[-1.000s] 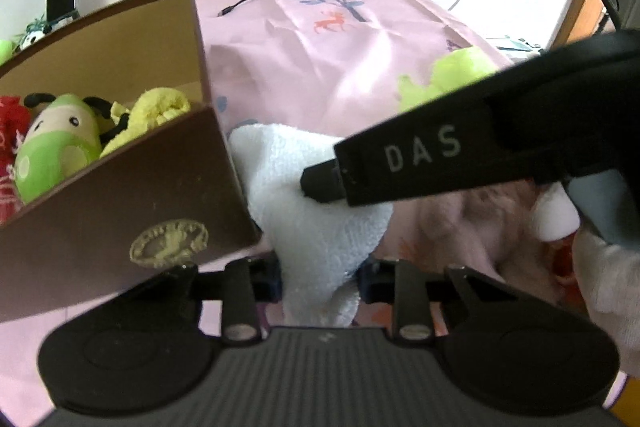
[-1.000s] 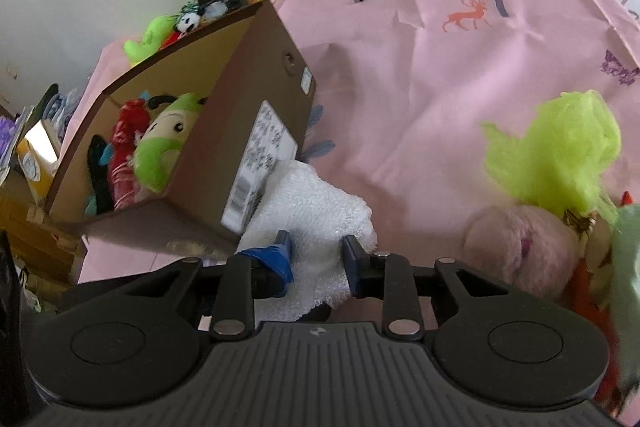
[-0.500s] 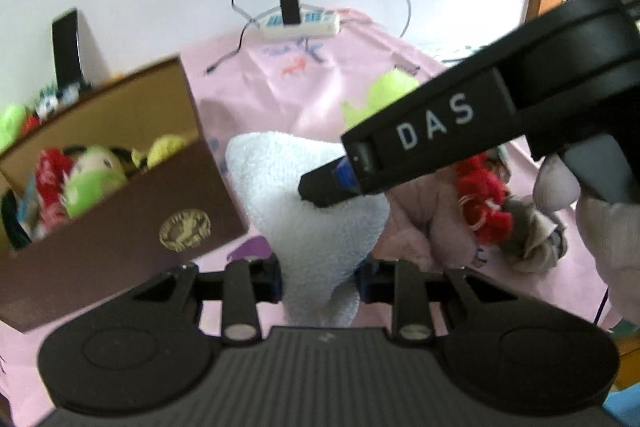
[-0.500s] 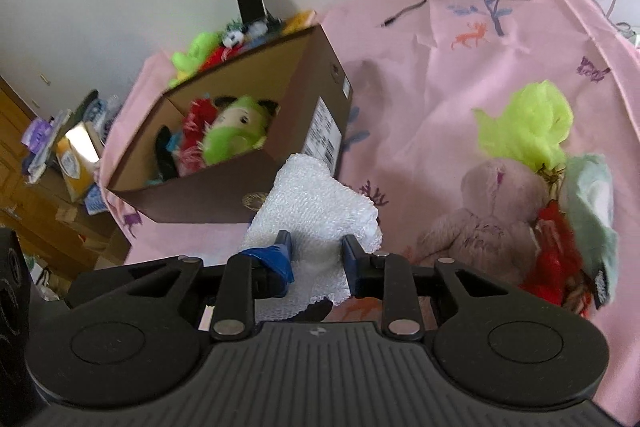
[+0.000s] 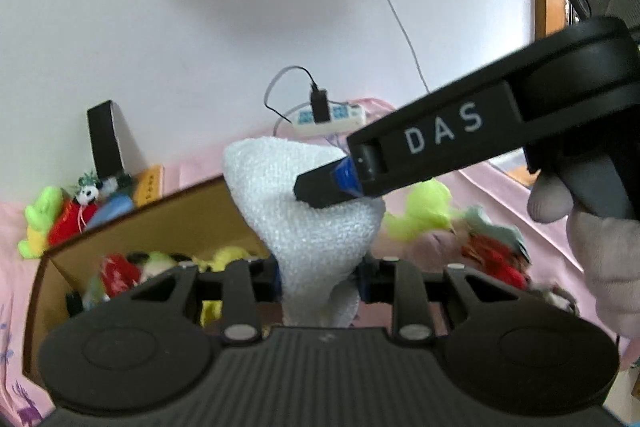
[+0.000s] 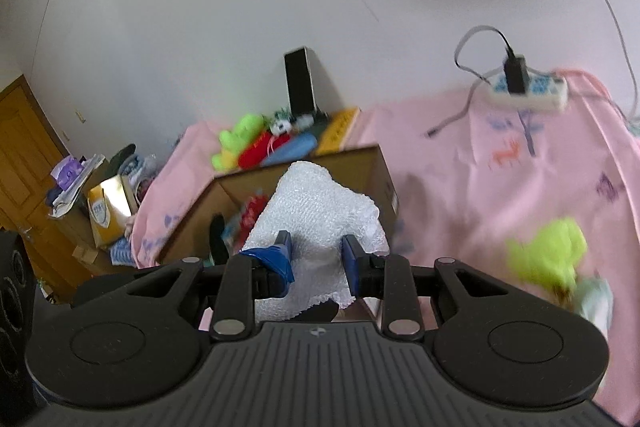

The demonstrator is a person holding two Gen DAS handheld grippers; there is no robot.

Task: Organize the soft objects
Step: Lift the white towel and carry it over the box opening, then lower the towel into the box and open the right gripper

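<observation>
A white fluffy towel (image 5: 304,211) hangs in the air, bunched between both grippers. My left gripper (image 5: 319,275) is shut on its lower end. The right gripper's finger (image 5: 320,189) comes in from the right and presses on the towel's upper part, with a gloved hand (image 5: 600,247) behind it. In the right wrist view the right gripper (image 6: 316,259) is shut on the towel (image 6: 320,203). Behind and below the towel stands the open brown cardboard box (image 5: 168,223) (image 6: 360,163), holding plush toys (image 5: 120,271).
On the pink tablecloth (image 6: 460,187), right of the box, lie a yellow-green cloth (image 5: 424,215) (image 6: 552,255), a pink plush (image 5: 432,243) and a red item (image 5: 492,259). More toys (image 5: 52,223) and a black stand (image 5: 104,139) sit behind the box. A power strip (image 5: 328,117) lies by the wall.
Both grippers have risen together with the towel, which left the table beside the box and now hangs at the box's rim. Both views have tilted up toward the wall.
</observation>
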